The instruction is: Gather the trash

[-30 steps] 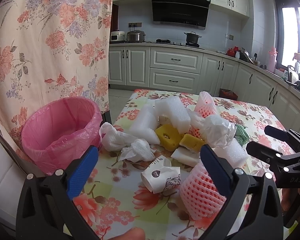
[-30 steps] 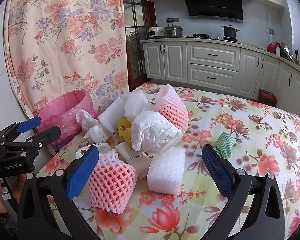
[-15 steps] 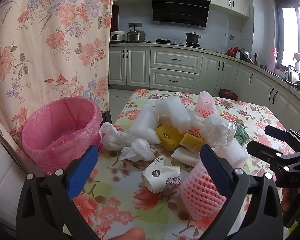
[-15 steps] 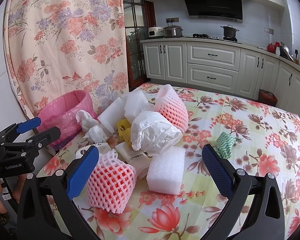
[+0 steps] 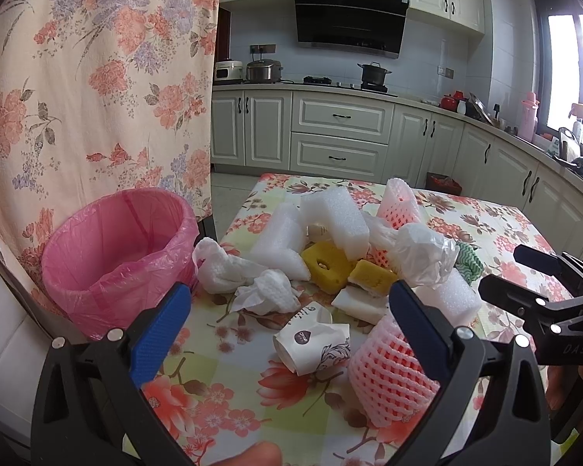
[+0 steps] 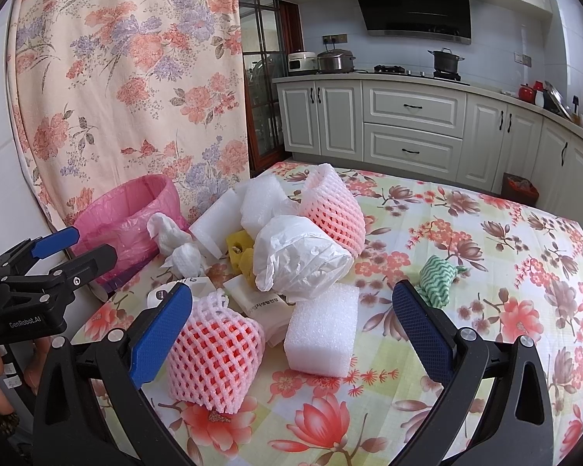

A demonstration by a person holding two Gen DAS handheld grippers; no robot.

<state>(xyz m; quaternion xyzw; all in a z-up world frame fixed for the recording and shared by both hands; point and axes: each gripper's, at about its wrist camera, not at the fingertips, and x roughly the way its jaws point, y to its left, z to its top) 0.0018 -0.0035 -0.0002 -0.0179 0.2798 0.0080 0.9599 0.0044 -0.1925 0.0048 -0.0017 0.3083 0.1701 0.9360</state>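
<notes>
Blue-padded, our left gripper point(image 5: 289, 320) and right gripper point(image 6: 291, 324) both hover with jaws spread wide, holding nothing. Just ahead, the whole trash pile point(image 6: 276, 248) lies on the counter point(image 6: 505, 272). Beside it, the pink bin point(image 5: 116, 252) looks empty, so we judge collecting hasn't begun.
</notes>
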